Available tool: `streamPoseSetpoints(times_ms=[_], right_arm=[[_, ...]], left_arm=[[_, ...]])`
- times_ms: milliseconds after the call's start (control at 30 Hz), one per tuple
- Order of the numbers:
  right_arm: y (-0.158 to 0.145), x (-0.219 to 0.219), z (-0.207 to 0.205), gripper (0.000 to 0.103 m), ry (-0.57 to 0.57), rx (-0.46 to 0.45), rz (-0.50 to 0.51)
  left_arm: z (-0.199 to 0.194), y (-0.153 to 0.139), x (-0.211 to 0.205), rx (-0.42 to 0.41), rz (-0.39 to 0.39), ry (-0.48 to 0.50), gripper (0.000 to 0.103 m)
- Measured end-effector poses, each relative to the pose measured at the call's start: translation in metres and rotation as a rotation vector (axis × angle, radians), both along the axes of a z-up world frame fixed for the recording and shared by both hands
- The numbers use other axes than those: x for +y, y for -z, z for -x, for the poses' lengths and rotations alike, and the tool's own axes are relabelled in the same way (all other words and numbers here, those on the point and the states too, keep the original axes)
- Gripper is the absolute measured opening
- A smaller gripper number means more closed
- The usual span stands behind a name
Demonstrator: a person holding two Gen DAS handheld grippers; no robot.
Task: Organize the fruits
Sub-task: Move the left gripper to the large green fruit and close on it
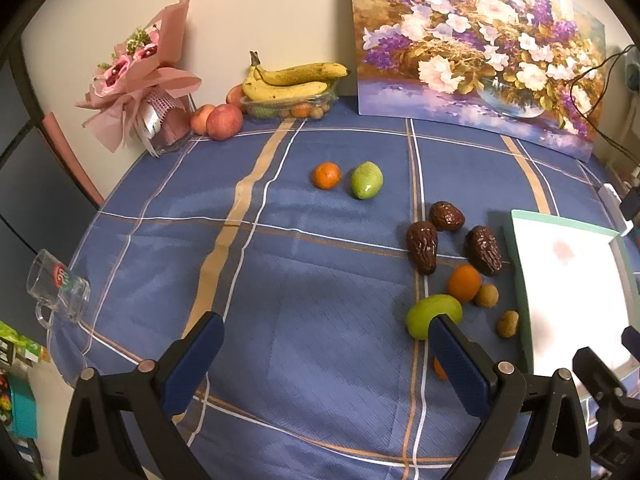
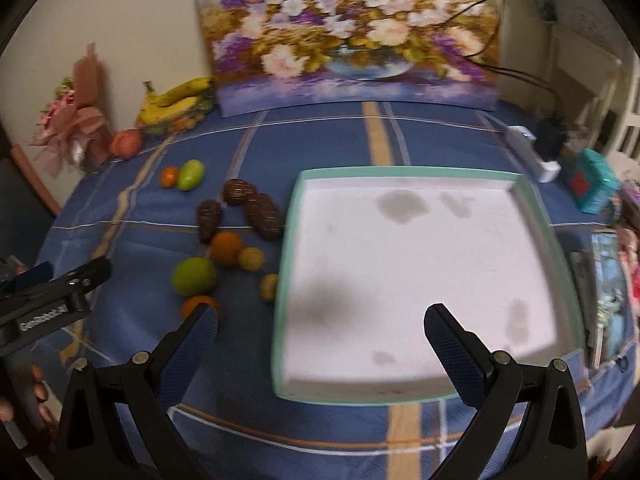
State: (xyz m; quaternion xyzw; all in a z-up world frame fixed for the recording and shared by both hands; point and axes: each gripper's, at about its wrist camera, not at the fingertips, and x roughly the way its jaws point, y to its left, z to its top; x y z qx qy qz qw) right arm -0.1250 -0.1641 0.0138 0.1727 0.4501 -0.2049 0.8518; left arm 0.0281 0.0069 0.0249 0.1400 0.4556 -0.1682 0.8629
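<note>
Loose fruit lies on the blue plaid tablecloth (image 1: 280,280). Three brown dates (image 1: 422,246) sit beside an orange (image 1: 464,282), a green fruit (image 1: 434,316) and two small tan fruits (image 1: 486,295). Farther back lie a tangerine (image 1: 326,176) and a second green fruit (image 1: 367,180). A white tray with a mint rim (image 2: 400,280) holds nothing. My left gripper (image 1: 324,340) is open over bare cloth, its right finger overlapping the near green fruit. My right gripper (image 2: 322,320) is open above the tray's near left corner; an orange (image 2: 198,304) peeks behind its left finger.
At the back stand a flower painting (image 1: 476,48), bananas on a clear fruit box (image 1: 288,80), apples (image 1: 224,120) and a pink bouquet (image 1: 140,76). A glass mug (image 1: 60,284) lies at the left table edge. A power strip (image 2: 532,152) and teal box (image 2: 596,186) sit at right.
</note>
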Motion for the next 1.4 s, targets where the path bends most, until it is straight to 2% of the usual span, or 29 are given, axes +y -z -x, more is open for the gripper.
streamPoseSetpoints(times_ms=[300,367,567,700,867,1133,1300,1400], right_arm=[[0.001,0.001,-0.018,0.103,-0.032,-0.029,-0.011],[0.003,-0.003,-0.022,0.103,-0.033,-0.019,-0.026],[0.003,-0.013,-0.036,0.103,-0.04,-0.017,-0.032],[0.001,-0.015,-0.046,0.103,-0.046,-0.019,-0.02],[-0.002,-0.023,-0.057,0.103,-0.058,-0.039,-0.054],[-0.012,-0.034,-0.07,0.103,-0.084,-0.068,-0.066],[-0.01,-0.035,-0.074,0.103,-0.112,-0.064,-0.072],[-0.004,-0.037,-0.074,0.101,-0.104,-0.039,-0.081]], left_arm=[[-0.02,-0.006,0.012,0.048,0.107,-0.071,0.103],[-0.024,-0.007,0.01,0.053,0.101,-0.078,0.103],[-0.041,-0.004,0.001,0.091,0.147,-0.063,0.103],[-0.05,-0.003,-0.006,0.08,0.158,-0.058,0.103],[-0.062,-0.003,-0.01,0.091,0.188,-0.058,0.103],[-0.065,0.006,-0.025,0.172,0.168,-0.003,0.103],[-0.062,0.027,-0.027,0.286,0.202,-0.011,0.103],[-0.058,0.04,-0.032,0.34,0.195,-0.008,0.101]])
